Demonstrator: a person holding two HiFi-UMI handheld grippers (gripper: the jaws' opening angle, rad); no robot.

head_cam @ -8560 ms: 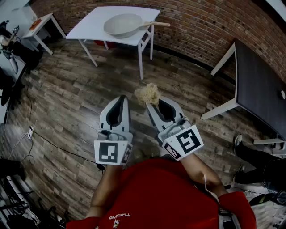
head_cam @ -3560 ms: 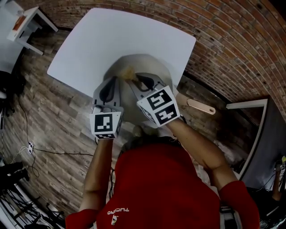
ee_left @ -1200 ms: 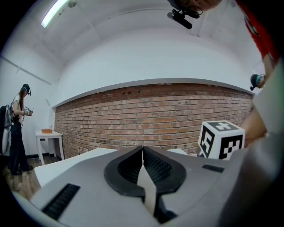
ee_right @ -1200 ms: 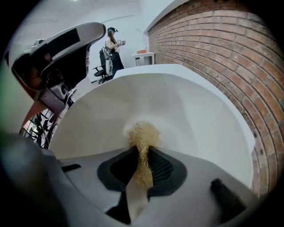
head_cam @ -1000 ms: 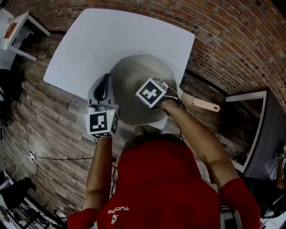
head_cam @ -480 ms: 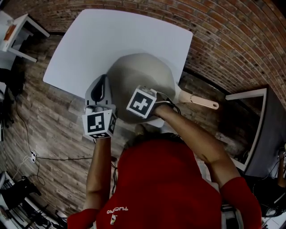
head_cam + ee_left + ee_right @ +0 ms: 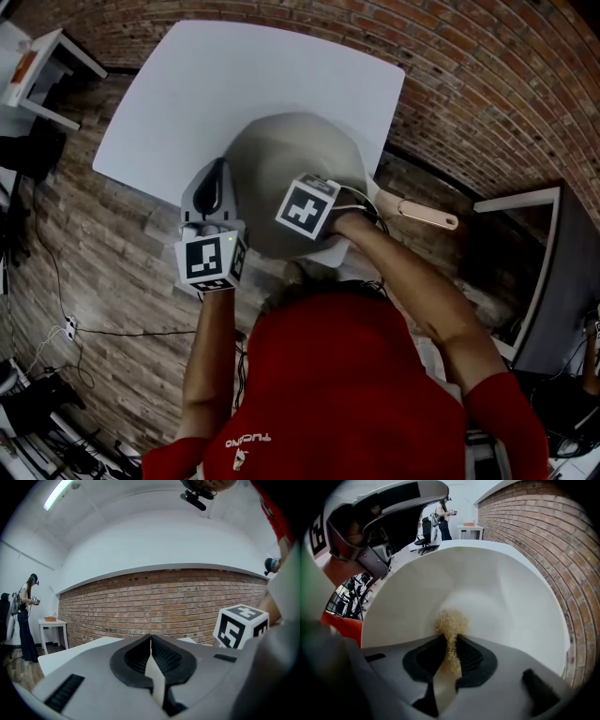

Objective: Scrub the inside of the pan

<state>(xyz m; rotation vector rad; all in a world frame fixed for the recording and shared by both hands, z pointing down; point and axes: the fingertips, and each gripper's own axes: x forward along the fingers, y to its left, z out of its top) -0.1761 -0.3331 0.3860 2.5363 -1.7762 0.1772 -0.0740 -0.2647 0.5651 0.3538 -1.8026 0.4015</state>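
A pale grey round pan (image 7: pixel 281 150) sits on the white rectangular table (image 7: pixel 234 75), near the table's lower right edge in the head view. Its light tan handle (image 7: pixel 427 214) sticks out past that edge toward the right of the frame, over the wooden floor (image 7: pixel 103 244).

The right gripper (image 7: pixel 450 638) reaches into the pan at its lower side. Its jaws are pinched together on a tuft of golden, wiry scrubbing fibre (image 7: pixel 451 622). The loose end of the tuft fans out just past the jaw tips and seems to lie against the pan's smooth white inside.

The left gripper (image 7: pixel 217 169) stands just beside the pan's left rim; I cannot tell whether it touches it. Its jaws are closed tip to tip with nothing between them. It points toward the red brick wall (image 7: pixel 178 602), and the right gripper's marker cube (image 7: pixel 241 626) shows at the right of its view.

At the far left of that view a person (image 7: pixel 26 620) stands beside a small white side table (image 7: pixel 51 625).
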